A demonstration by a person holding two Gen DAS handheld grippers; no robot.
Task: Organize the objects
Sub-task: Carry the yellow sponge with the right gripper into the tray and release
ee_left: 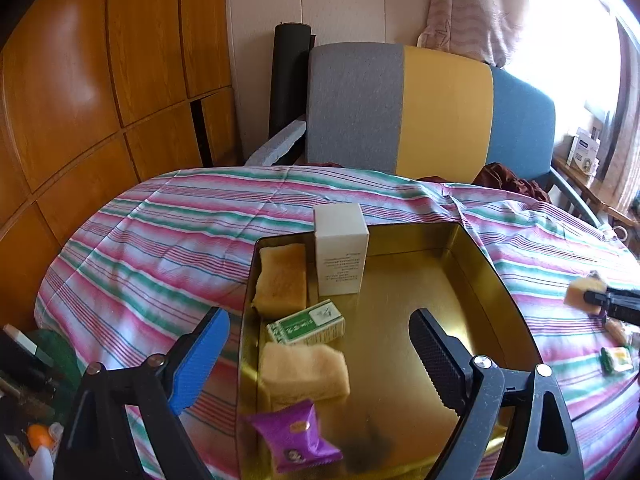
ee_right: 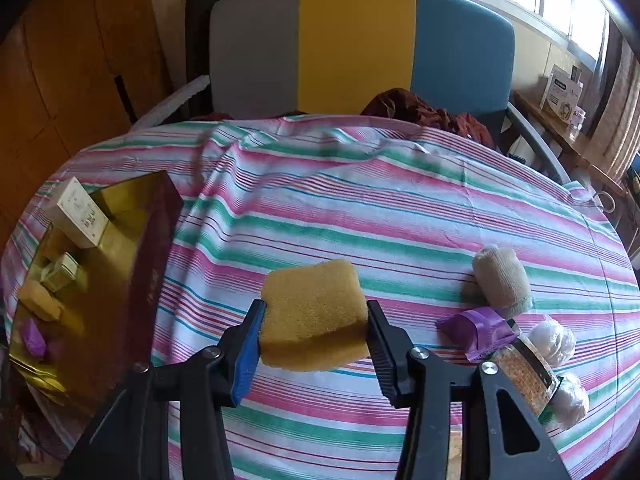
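Note:
A gold tin [ee_left: 472, 276] sits on the striped tablecloth and holds two yellow sponges [ee_left: 282, 282], a white box [ee_left: 341, 250], a green box [ee_left: 306, 322] and a purple packet [ee_left: 294, 436]. My left gripper [ee_left: 320, 354] is open and empty above the tin's near side. My right gripper [ee_right: 314, 334] is shut on a yellow sponge [ee_right: 314, 314], held above the cloth right of the tin [ee_right: 152, 240]. That sponge and gripper also show at the right edge of the left wrist view [ee_left: 580, 298].
A rolled beige sock [ee_right: 502, 278], a purple packet [ee_right: 478, 330], a clear packet of grains [ee_right: 524, 376] and white wrapped balls [ee_right: 554, 340] lie at the right. A grey, yellow and blue chair [ee_right: 356, 44] stands behind the table. Wooden cabinets [ee_left: 80, 100] are at the left.

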